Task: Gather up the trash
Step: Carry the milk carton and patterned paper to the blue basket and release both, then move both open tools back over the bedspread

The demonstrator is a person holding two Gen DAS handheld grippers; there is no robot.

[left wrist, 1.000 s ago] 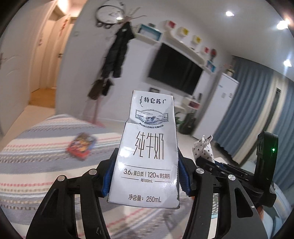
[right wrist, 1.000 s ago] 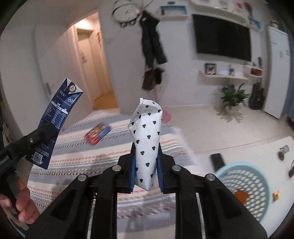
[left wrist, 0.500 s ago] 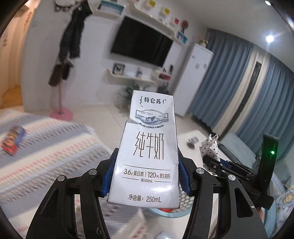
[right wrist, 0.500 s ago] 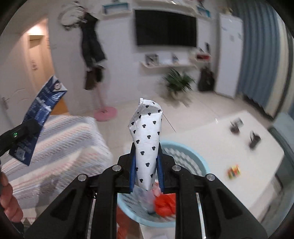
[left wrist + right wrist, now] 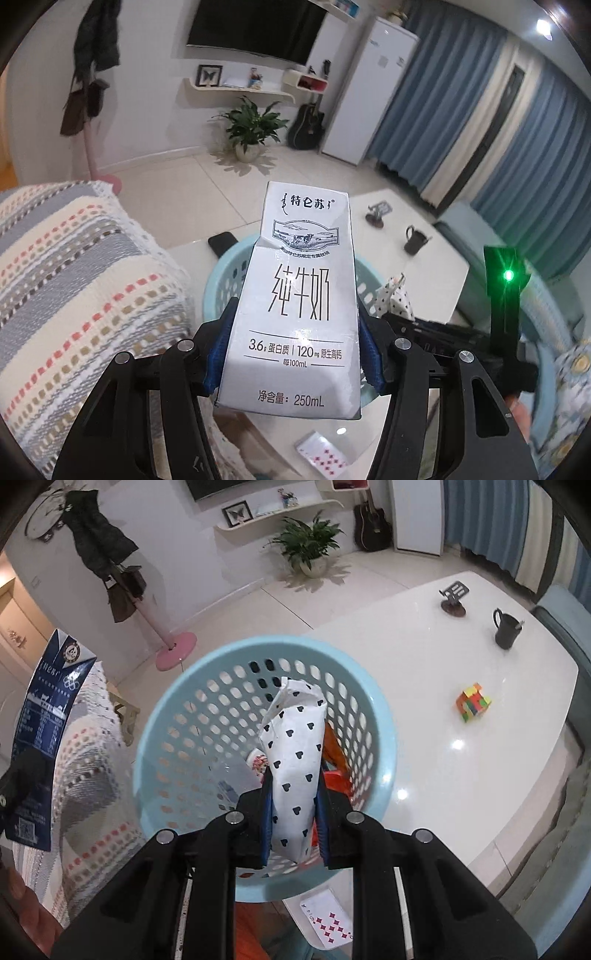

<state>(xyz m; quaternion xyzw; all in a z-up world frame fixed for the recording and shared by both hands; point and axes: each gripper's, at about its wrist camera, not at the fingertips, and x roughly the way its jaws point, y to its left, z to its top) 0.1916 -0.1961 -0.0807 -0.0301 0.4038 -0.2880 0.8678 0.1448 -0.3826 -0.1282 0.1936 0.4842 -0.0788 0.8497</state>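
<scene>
My left gripper (image 5: 293, 363) is shut on a white 250 mL milk carton (image 5: 299, 295), held upright above the near side of a light blue perforated basket (image 5: 225, 280). The carton's blue side (image 5: 44, 738) shows at the left of the right wrist view. My right gripper (image 5: 293, 825) is shut on a crumpled white paper with black hearts (image 5: 295, 760), held over the basket's (image 5: 177, 686) opening. The paper (image 5: 395, 299) also shows in the left wrist view. Orange and other trash (image 5: 336, 764) lies inside the basket.
The basket stands at the corner of a white table (image 5: 461, 782) that carries a black mug (image 5: 508, 629), a small stand (image 5: 454, 600) and a colour cube (image 5: 472, 701). A playing card (image 5: 327, 917) lies below. A striped sofa cover (image 5: 74, 277) is on the left.
Both grippers swung right and tilted down, from the sofa toward the table. The basket now lies directly under the heart paper and behind the carton. Both grips are unchanged.
</scene>
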